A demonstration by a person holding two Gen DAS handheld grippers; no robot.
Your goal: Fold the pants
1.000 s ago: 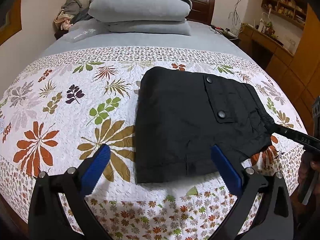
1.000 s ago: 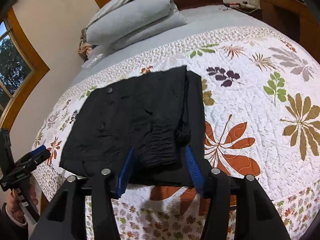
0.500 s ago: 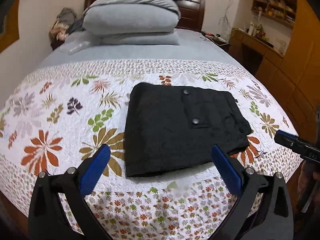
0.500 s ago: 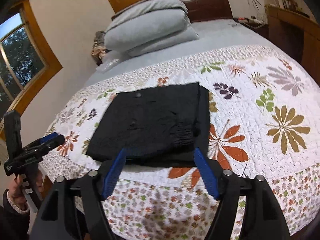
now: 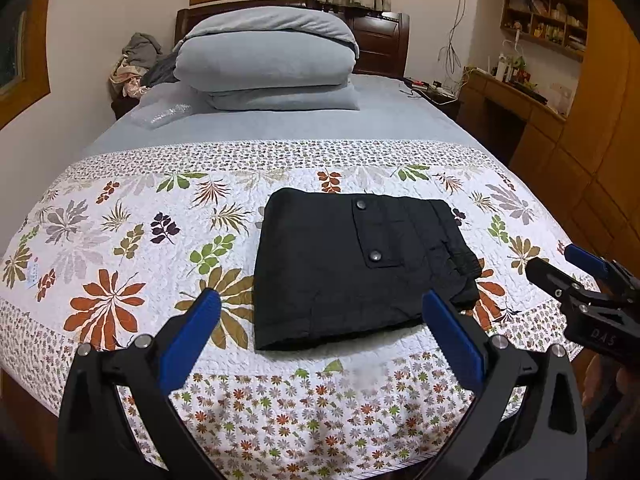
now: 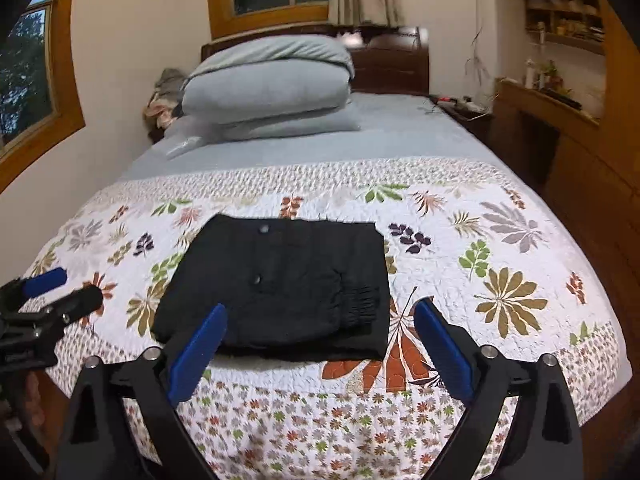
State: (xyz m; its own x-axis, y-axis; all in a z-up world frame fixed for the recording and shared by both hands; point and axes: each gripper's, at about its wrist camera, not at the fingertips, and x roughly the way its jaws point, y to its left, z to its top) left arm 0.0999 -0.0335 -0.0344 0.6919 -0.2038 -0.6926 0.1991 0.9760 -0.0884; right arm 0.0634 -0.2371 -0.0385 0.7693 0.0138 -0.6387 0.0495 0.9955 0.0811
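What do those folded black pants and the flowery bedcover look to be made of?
Pants: probably a matte woven cloth such as cotton, with shiny snap studs, likely metal. Bedcover: a quilted cotton-like fabric, judging by its puffy stitched lines over the leaf print.

The folded black pants [image 5: 352,264] lie flat on the floral quilt [image 5: 120,240]. The left gripper [image 5: 320,320] hangs spread and empty above the quilt's near edge. The right gripper [image 5: 568,266] is visible at the right.

Bed [image 5: 400,124]: leaf-print quilt [image 5: 120,240] bears folded black pants [image 5: 320,264]; grey pillows [image 5: 264,60] stacked at headboard end.
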